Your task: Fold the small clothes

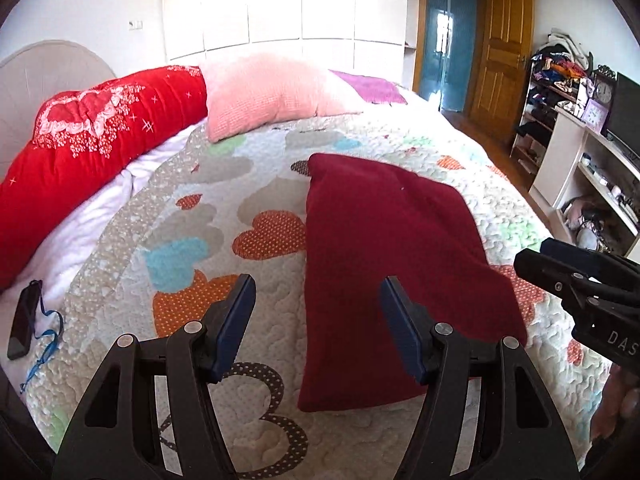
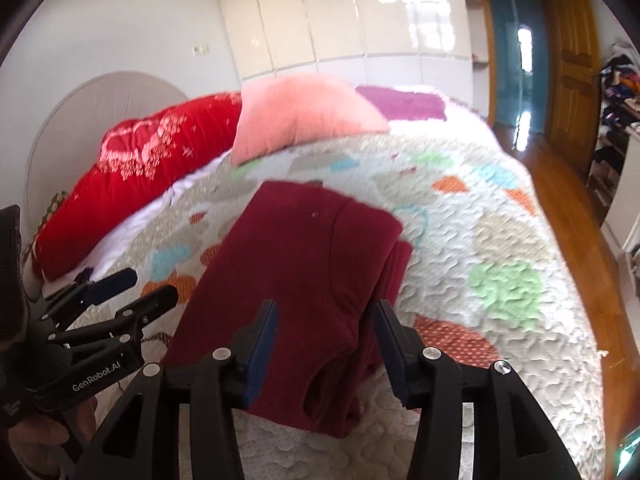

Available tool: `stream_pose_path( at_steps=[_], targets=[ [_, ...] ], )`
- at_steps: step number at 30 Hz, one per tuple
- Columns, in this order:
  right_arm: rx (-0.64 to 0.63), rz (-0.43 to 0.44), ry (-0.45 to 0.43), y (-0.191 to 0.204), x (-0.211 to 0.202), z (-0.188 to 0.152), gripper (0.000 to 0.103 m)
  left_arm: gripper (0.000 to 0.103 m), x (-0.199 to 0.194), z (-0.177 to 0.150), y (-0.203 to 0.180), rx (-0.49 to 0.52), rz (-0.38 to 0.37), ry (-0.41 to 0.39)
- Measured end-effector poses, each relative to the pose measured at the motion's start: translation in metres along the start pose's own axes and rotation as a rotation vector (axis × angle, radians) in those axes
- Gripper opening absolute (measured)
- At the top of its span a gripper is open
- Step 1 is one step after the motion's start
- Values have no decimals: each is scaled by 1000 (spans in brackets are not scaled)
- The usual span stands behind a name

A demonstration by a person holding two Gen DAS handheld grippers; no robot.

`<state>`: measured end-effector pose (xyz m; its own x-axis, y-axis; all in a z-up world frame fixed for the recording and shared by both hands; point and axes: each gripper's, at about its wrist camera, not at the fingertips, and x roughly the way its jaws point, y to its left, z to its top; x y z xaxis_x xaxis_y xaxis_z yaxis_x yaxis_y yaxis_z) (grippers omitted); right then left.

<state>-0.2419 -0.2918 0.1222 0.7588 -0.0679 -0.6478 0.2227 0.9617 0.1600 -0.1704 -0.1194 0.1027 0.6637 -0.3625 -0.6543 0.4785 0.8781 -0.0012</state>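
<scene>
Bedroom scene, with a white quilted bedspread covered in coloured hearts (image 1: 460, 184) filling most of both frames. Dark red fleece garment (image 1: 392, 272) lies on it centre-right in the left view, already doubled into a long strip, layers stacked along its right edge in the right view. Left gripper (image 1: 318, 328) hovers over its lower-left edge, fingers spread, holding nothing. Right gripper (image 2: 326, 354) sits above the near end, fingers also apart and empty. My guess: grabbing only the top layer would pull the stack askew, and fleece slides on itself. Containers: only the open shelf unit (image 1: 548, 108) at the right, stuffed with clothes.
</scene>
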Motion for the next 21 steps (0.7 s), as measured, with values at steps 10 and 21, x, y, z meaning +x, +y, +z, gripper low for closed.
stream_pose_path(
  at_steps=[10, 21],
  targets=[
    [-10, -44, -30, 8, -18, -5, 52, 65, -21, 2, -3, -12, 18, -68],
    [25, -42, -45, 5, -24, -4, 60, 65, -23, 0, -3, -12, 29, -69]
  ],
)
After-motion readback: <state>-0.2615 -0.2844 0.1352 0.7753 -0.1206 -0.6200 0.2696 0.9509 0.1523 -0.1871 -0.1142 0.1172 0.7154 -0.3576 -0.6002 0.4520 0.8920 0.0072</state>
